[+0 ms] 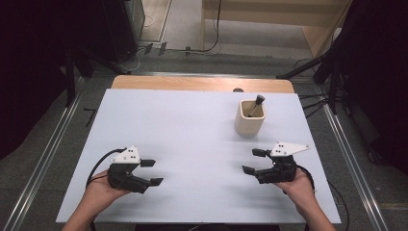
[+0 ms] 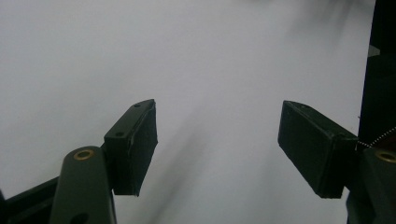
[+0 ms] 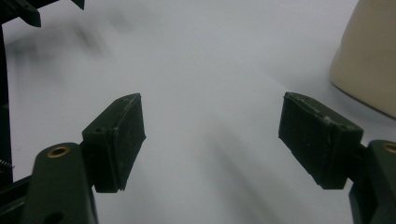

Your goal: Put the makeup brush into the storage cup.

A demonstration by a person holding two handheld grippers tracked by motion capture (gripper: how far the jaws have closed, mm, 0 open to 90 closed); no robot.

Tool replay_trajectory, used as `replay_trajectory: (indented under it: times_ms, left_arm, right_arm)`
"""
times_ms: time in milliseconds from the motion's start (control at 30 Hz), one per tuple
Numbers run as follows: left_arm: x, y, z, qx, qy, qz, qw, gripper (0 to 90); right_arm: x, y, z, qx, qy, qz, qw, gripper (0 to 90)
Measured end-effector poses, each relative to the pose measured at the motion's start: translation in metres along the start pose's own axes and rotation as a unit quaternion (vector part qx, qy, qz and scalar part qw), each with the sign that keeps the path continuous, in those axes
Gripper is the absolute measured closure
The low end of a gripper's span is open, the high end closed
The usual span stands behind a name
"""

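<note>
The cream holder [image 1: 249, 119] stands upright on the far right part of the white table [image 1: 192, 125], ahead of the person's right hand. A dark-handled tool [image 1: 256, 104] leans inside it, its handle rising above the rim. In the right gripper view, the holder's rounded wall [image 3: 369, 65] appears at the upper right, apart from the jaws.

The right gripper [image 1: 255, 161] is held low over the table, nearest the holder and short of it; its jaws stand wide apart with nothing between them. The left gripper [image 1: 151, 172] is held over the near left part of the table, well apart from the holder, jaws likewise spread and empty. The two grippers point toward each other.
</note>
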State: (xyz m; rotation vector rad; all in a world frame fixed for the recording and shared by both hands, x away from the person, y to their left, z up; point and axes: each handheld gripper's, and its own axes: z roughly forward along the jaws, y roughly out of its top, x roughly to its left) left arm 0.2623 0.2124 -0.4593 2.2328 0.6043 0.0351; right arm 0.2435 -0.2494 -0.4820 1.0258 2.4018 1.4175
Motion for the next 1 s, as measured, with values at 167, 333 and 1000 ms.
replay_trajectory:
  times_ms: [167,333,1000]
  left_arm:
    - [0.0002,0.0,0.0,0.001,0.0,0.0,1.0,28.9]
    - [-0.0001,0.0,0.0002,0.004,0.0,0.001,1.0,28.9]
    - [0.0,0.0004,0.0005,0.004,-0.001,-0.001,1.0,28.8]
  right_arm:
    - [0.0003,-0.0002,0.0018,0.004,0.005,0.0,1.0,23.5]
    - [0.003,0.0015,0.0019,-0.002,0.015,-0.002,0.9999,23.5]
    - [0.0022,0.0004,0.0048,0.011,0.021,-0.001,0.9997,23.5]
